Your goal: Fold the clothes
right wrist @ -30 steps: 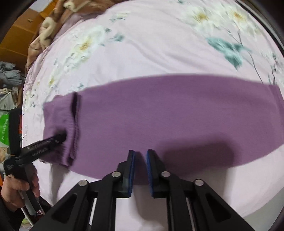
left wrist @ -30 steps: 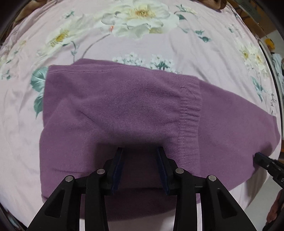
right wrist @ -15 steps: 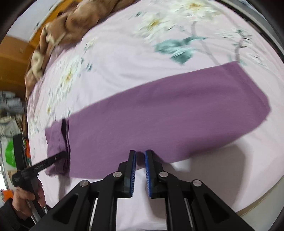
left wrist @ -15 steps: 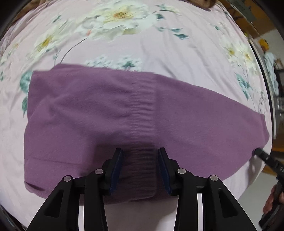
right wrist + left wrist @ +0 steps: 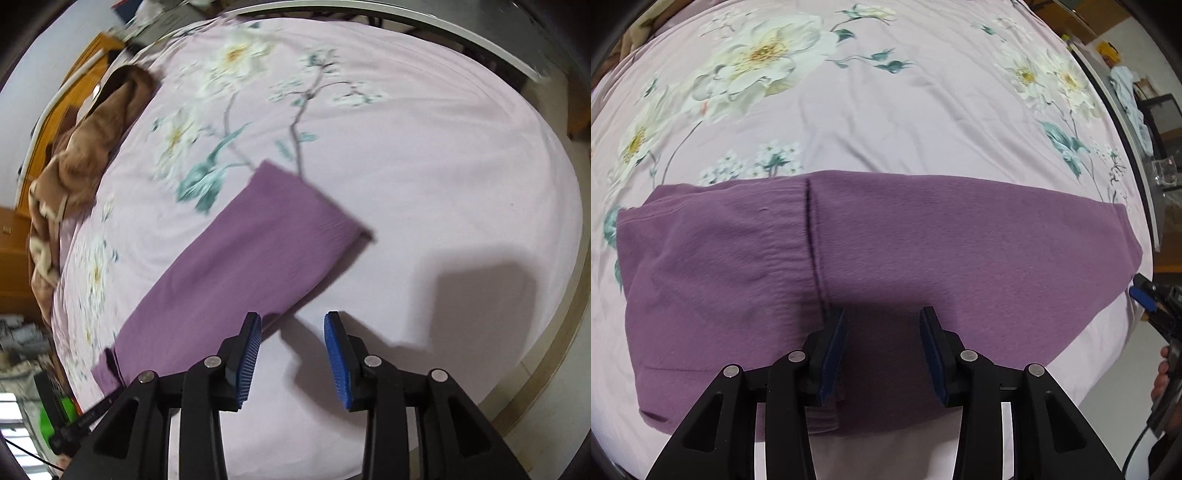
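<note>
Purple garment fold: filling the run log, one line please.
purple garment: folded, flat on floral bedsheet | left gripper: open | right gripper: opening, empty

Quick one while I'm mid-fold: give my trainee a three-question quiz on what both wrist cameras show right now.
1. True or false: the right gripper has purple cloth pinched between its pads.
2. Multiple choice: what lies bunched at the far edge of the floral bedsheet in the right wrist view? A) a brown blanket B) a white towel C) a pair of blue jeans
3. Short answer: in the left wrist view, what lies under the left gripper?

Key
1. False. Its jaws are opening over bare sheet, beside the edge of the purple garment.
2. A, the brown blanket.
3. The purple garment, lying flat; the pads are apart, with no cloth caught between them.
</note>
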Tool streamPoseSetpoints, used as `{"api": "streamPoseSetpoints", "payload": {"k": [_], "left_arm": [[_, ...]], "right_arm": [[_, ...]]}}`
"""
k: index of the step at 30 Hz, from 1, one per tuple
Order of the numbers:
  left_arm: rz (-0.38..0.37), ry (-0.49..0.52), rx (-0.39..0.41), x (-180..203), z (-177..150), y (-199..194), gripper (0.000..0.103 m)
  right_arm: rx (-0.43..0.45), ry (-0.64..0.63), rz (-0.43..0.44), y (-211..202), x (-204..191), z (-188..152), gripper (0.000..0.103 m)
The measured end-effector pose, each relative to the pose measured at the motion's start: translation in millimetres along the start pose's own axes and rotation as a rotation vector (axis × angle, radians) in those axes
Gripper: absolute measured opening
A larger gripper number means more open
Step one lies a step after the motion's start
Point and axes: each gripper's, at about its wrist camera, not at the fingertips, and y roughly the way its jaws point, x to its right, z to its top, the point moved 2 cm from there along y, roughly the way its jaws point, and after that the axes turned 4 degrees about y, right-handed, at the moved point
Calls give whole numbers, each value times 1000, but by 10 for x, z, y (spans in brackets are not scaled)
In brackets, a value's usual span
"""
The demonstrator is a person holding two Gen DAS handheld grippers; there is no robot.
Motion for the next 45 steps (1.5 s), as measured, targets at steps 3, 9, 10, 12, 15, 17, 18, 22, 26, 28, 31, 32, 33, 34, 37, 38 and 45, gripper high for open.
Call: {"api": "streamPoseSetpoints", "payload": {"k": [3, 9, 10, 12, 15, 17, 18, 22, 26, 28, 31, 32, 33, 34, 37, 38, 45], "left_arm": [[-1, -1, -9, 84, 50, 79, 42], [7, 3, -26, 183, 133, 186, 42], [9, 5, -28, 206, 159, 213, 42], [14, 9, -34, 247, 209, 262, 42], [20, 15, -40, 228, 189, 231, 42], [20, 11, -41, 253, 214, 256, 42], [18, 8, -39, 269, 234, 266, 42], [10, 3, -30, 284, 252, 248, 42], [0, -1, -12, 178, 174, 95, 42], [-7, -8, -1, 107, 135, 3, 42], [-19, -20, 18, 11, 104, -122, 42], [-22, -24, 25, -18, 100, -160, 42], [-25, -28, 33, -57, 91, -204, 42], [-29, -32, 41, -121, 69, -263, 42], [-34, -51, 66, -279, 1, -407, 42], [-36, -61, 73, -334, -11, -432, 42], [-40, -138, 92, -714, -124, -454, 42]], "right_arm": [[0, 6, 27, 37, 41, 88, 37], [-17, 64, 115, 183, 140, 268, 37], [-19, 78, 132, 207, 159, 289, 37], [-27, 99, 153, 266, 187, 319, 37], [-28, 87, 159, 293, 165, 355, 25], [-20, 71, 171, 272, 118, 375, 8], [-7, 54, 176, 229, 68, 373, 8], [39, -29, 195, 22, -174, 344, 8], [59, -150, 222, -206, -564, 264, 8], [58, -242, 239, -316, -867, 156, 8], [40, -352, 260, -392, -1251, -60, 8], [34, -377, 262, -381, -1381, -115, 8], [20, -410, 268, -369, -1538, -210, 8], [9, -431, 274, -364, -1629, -291, 8], [-37, -498, 289, -253, -1930, -573, 8], [-51, -516, 292, -209, -2007, -659, 8], [-181, -626, 268, 408, -2557, -1340, 10]]}}
